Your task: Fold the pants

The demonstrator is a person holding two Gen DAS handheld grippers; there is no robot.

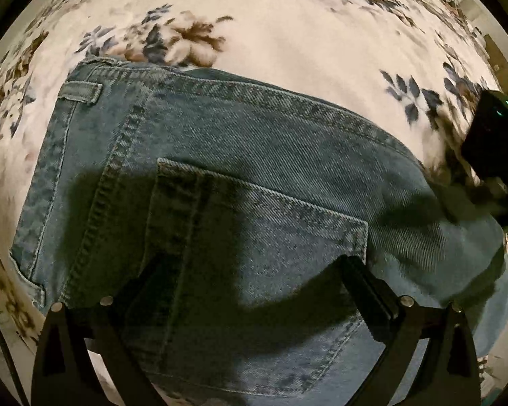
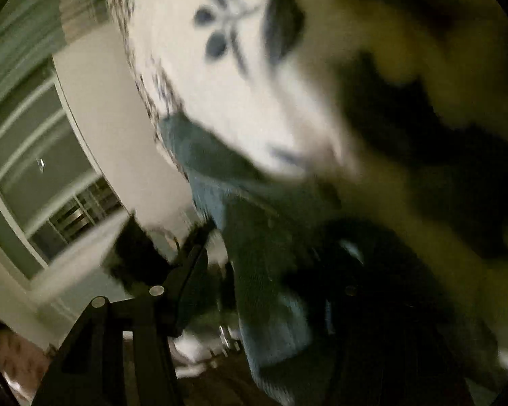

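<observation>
From the left wrist we look straight down on the faded blue denim pants (image 1: pixel 240 155), spread flat on a cream bedspread printed with blue and brown flowers (image 1: pixel 288 40). The waistband with a belt loop (image 1: pixel 79 91) lies at the upper left, and a stitched back pocket (image 1: pixel 254 237) sits directly under the left gripper (image 1: pixel 254 270). Its two black fingers (image 1: pixel 365 287) stand wide apart over the pocket with nothing pinched between them, and their shadow falls dark on the denim. At the right edge of this view a black device with a small green light (image 1: pixel 491 128) hangs above the pants.

From the right wrist the picture is heavily smeared. We make out the same floral bedspread (image 2: pixel 240 77) at the top and a fold of the blue denim (image 2: pixel 264 270) running down between the fingers of the right gripper (image 2: pixel 271 264). The left-hand finger (image 2: pixel 189 270) shows clearly; the other is lost in dark blur, so we cannot tell whether the pads press on the cloth. A white wall and a window with pale frames (image 2: pixel 34 169) fill the left side.
</observation>
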